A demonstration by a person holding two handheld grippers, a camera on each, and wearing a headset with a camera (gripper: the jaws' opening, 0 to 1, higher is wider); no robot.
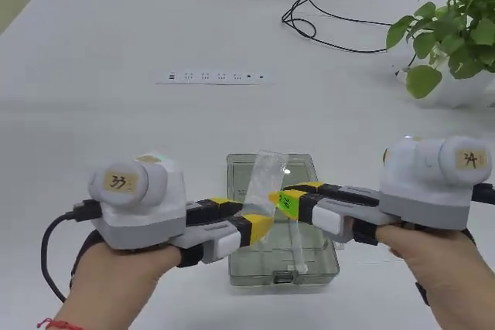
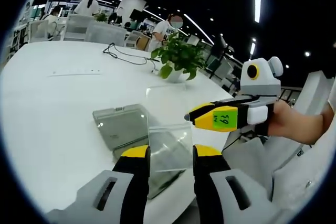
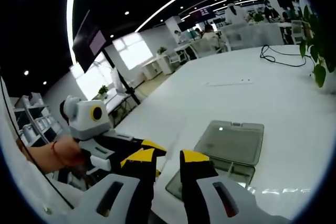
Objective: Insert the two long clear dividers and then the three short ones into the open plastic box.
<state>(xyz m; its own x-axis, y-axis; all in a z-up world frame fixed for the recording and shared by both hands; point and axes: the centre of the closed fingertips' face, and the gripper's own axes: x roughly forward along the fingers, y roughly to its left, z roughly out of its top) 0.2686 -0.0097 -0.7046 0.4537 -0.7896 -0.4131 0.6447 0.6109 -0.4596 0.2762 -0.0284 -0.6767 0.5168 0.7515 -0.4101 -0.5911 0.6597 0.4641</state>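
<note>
Above the box (image 1: 325, 265), left claw (image 2: 170, 151) grips a divider (image 2: 168, 109) pointing up; cannot tell for right claw (image 3: 168, 157).

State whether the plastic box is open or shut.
Open: the lid lies folded back flat on the table behind the box, whose inside shows.

The box (image 1: 267, 266) sits on the table (image 1: 116, 113), power strip (image 1: 215, 77) behind, plant (image 1: 452, 28) back right.

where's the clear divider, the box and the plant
clear divider (image 1: 269, 169), head view, upper part of the sheet
box (image 1: 247, 276), head view, near wall
plant (image 1: 456, 32), head view, leaves
</note>
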